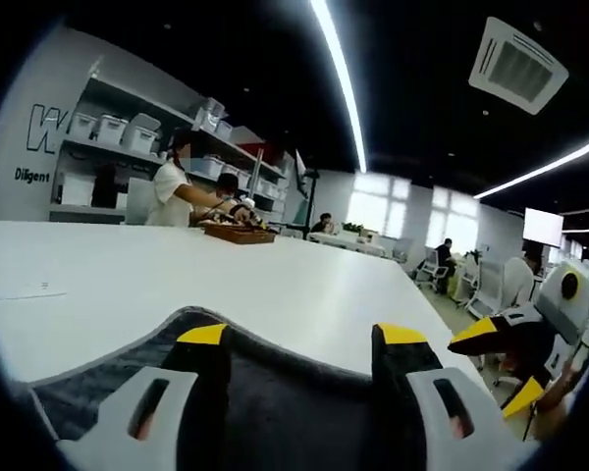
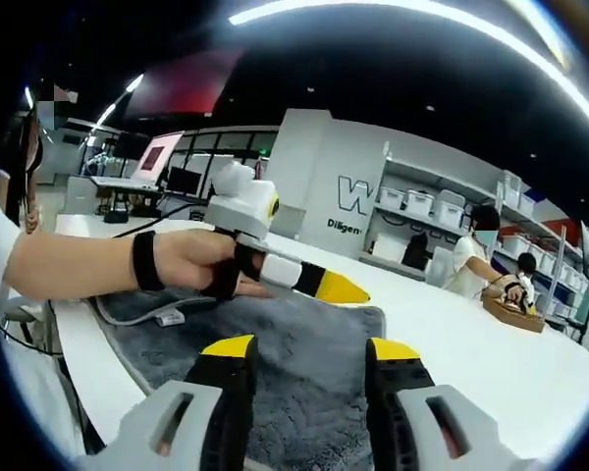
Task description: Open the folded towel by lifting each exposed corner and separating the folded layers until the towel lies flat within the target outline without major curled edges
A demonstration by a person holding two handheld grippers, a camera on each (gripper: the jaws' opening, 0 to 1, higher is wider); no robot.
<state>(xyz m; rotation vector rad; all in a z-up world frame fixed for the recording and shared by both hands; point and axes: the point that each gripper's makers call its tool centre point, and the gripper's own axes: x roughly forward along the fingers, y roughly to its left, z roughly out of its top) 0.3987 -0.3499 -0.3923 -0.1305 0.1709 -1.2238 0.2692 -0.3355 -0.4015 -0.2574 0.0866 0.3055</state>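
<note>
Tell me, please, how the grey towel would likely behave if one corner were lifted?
The grey towel looks plush and lies slack on the white table, so it would probably droop rather than hold shape. Its fuzzy pile likely gives the hand-held gripper good purchase.

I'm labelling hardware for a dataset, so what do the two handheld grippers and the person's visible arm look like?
Left gripper and right gripper: black jaws with yellow tips on white slotted bases. In the right gripper view, the left one has a white body with a yellow-ringed knob. The hand holding it wears a black wristband.

One towel (image 2: 304,363), two tongs (image 1: 302,336) (image 2: 304,345).
</note>
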